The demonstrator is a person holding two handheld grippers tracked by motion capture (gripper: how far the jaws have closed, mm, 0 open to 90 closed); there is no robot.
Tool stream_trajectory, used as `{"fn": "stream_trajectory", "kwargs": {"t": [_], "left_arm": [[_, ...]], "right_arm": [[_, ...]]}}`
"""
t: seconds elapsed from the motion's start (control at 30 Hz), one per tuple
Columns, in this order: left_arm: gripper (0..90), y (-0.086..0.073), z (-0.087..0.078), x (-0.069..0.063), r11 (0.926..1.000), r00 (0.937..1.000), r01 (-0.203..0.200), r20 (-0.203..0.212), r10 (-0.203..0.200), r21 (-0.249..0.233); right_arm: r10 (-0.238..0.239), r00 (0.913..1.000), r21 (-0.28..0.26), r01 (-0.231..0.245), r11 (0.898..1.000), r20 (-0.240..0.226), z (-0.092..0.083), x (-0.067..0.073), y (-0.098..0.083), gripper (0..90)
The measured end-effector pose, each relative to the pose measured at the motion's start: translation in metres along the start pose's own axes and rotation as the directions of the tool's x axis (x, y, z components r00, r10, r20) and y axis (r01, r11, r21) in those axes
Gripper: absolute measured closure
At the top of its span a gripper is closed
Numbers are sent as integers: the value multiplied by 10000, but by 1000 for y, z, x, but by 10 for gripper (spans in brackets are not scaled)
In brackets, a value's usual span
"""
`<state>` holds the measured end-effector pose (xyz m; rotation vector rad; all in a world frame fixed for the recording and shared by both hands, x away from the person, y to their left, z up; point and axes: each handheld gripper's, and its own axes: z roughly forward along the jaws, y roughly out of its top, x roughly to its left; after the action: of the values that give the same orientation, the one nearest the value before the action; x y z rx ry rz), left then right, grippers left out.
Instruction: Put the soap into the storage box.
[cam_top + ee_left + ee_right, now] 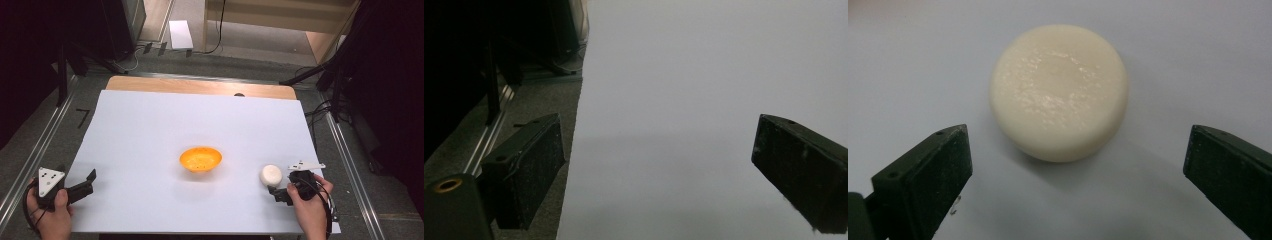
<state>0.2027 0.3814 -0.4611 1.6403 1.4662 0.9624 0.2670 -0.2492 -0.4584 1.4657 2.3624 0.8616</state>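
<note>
Your right gripper (pixel 1075 165) low at white sheet's near right, jaws spread wide, round cream puck (pixel 1059 92) just ahead, untouched. Your left gripper (pixel 659 170) wide open, resting near left edge.

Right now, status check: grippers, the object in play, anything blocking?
Right gripper open, jaws short of the cream puck, not touching. Left gripper open, idle at the sheet's left edge. Orange bowl mid-table, apart. Nothing between jaws and puck.

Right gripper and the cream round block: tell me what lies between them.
Nothing. In the right gripper view, only bare white sheet separates the open right gripper from the cream round block just ahead.
</note>
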Motion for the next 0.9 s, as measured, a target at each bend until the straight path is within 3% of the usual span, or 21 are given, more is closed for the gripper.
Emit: {"fn": "stream_trajectory", "kwargs": {"t": [0.17,0.53,0.7,0.9], "left_arm": [[71,0,0,-1,10000,10000,-68,-34,68,23],[71,0,0,-1,9999,9999,-118,-5,118,45],[71,0,0,-1,9999,9999,-132,-1,132,17],[71,0,0,-1,9999,9999,-138,-1,138,18]], "right_arm": [[168,9996,-64,-170,9998,-232,6,3,4,40],[442,9988,-165,-446,9989,-228,16,7,10,164],[476,9988,-211,-475,9986,67,22,10,13,230],[482,9988,-220,-480,9986,88,23,12,14,231]]}}
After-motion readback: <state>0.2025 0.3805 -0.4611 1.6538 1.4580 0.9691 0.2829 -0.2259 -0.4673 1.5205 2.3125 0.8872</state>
